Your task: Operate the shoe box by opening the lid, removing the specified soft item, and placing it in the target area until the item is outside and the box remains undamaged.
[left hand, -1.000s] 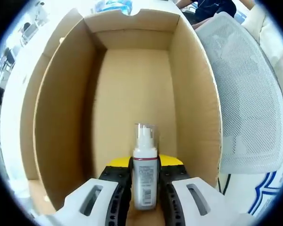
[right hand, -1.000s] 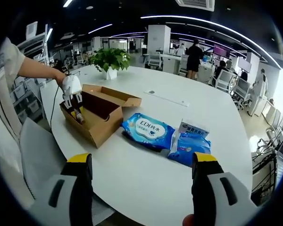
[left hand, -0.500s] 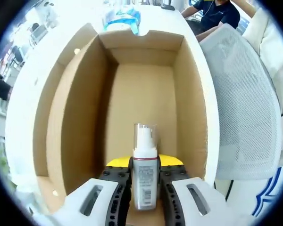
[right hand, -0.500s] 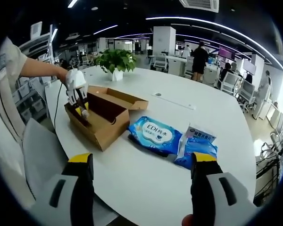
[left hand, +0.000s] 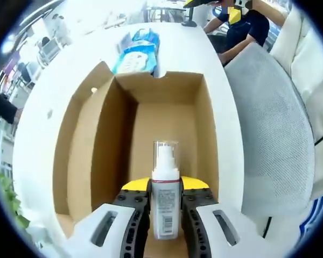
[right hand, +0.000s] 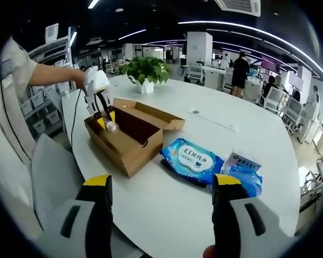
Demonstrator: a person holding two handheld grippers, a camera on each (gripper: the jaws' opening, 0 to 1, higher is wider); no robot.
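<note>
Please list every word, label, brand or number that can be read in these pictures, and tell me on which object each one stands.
"EDI", followed by two characters too small to read surely: on the blue wipes pack on the white table.
Print on the small blue-and-white pack: too small to read.
Label on the spray bottle clamped in the left gripper: blurred, unreadable.
Cardboard shoe box: no text visible.

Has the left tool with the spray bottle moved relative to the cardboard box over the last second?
Yes. In the right gripper view, the left tool has lifted the spray bottle from inside the cardboard box to above its rim.
</note>
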